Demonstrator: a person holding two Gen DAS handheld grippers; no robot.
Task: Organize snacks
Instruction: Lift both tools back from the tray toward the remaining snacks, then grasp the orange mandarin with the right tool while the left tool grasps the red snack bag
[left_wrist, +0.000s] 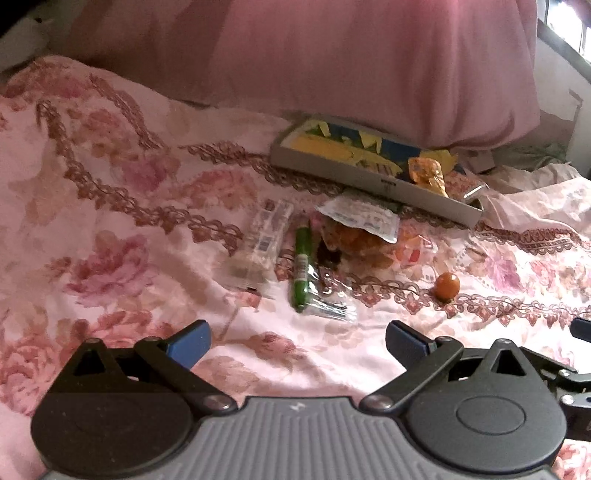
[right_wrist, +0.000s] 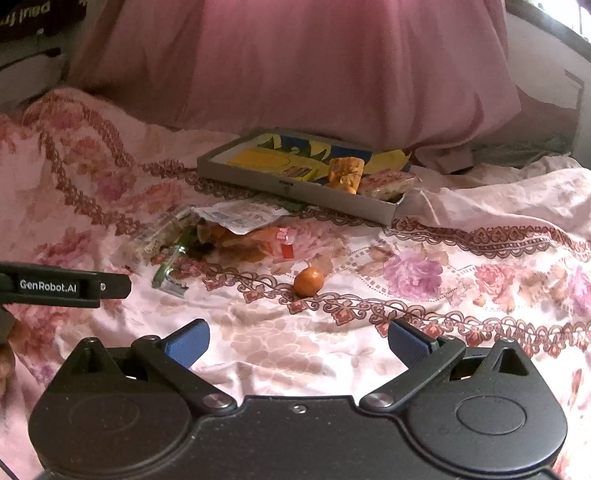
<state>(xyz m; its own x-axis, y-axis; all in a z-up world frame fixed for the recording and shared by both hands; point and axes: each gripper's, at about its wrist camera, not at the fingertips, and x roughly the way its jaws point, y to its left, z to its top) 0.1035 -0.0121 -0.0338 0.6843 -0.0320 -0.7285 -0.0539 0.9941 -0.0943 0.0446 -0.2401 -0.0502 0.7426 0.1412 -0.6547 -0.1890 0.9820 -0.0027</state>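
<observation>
Your floral bedsheet, soft and creased, covers the whole work surface; a pink pillow lies behind. The shallow grey cardboard tray sits in front of the pillow and holds crinkly yellow and orange wrappers. The loose snack pile, glossy plastic packets plus a green tube, lies just before the tray. A small round orange candy rests apart. Your left gripper and right gripper both gape wide, holding nothing.
</observation>
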